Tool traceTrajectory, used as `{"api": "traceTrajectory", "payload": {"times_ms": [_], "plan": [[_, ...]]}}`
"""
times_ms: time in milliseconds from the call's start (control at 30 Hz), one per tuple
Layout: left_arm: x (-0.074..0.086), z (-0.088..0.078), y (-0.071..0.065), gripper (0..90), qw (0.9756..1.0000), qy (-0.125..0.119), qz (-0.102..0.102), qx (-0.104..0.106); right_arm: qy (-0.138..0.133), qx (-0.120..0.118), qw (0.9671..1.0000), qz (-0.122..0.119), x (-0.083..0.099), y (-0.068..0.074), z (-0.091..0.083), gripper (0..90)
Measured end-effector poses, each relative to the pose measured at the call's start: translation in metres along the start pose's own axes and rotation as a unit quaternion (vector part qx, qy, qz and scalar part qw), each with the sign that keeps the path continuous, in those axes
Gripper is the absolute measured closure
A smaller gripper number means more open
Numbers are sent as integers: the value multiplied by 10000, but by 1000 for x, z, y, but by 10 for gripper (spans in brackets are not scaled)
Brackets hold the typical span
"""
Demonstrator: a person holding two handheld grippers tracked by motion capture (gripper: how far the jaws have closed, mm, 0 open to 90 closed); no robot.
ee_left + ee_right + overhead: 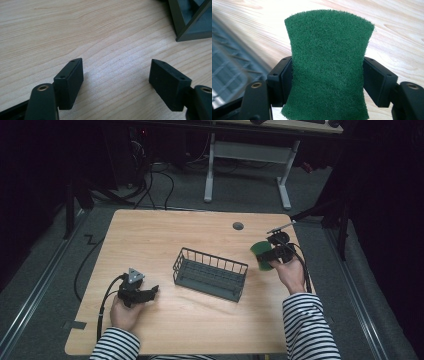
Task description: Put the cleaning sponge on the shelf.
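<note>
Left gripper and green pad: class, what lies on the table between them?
High view: the wire basket lies between the left gripper and the pad.

Wire basket [210,273] sitting mid-table [150,235]. Left gripper [150,292] resting left of basket, toward near edge, jaws spread over bare wood. Right gripper [265,254] hovering right of basket, sponge [261,255] sitting pinched between its jaws. Second desk [250,150] standing behind table, cables [160,180] lying on floor beyond.
</note>
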State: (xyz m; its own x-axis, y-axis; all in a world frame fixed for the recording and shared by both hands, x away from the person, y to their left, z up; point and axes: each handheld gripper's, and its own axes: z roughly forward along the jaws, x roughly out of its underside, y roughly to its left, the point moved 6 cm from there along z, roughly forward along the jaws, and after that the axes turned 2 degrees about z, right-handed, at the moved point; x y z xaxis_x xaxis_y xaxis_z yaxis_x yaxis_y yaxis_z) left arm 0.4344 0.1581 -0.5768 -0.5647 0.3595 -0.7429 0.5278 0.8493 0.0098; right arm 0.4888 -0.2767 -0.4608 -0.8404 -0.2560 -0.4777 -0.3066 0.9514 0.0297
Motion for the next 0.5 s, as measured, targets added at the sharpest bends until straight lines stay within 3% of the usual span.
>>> {"api": "traceTrajectory", "payload": {"times_ms": [233, 500], "plan": [[0, 0, 0, 281, 10000, 0, -1, -3, -279, -211, 9991, -252, 3, 16, -20, 310], [0, 0, 0, 281, 10000, 1, 12, -3, -465, -275, 9970, -546, 5, 31, -41, 310]]}}
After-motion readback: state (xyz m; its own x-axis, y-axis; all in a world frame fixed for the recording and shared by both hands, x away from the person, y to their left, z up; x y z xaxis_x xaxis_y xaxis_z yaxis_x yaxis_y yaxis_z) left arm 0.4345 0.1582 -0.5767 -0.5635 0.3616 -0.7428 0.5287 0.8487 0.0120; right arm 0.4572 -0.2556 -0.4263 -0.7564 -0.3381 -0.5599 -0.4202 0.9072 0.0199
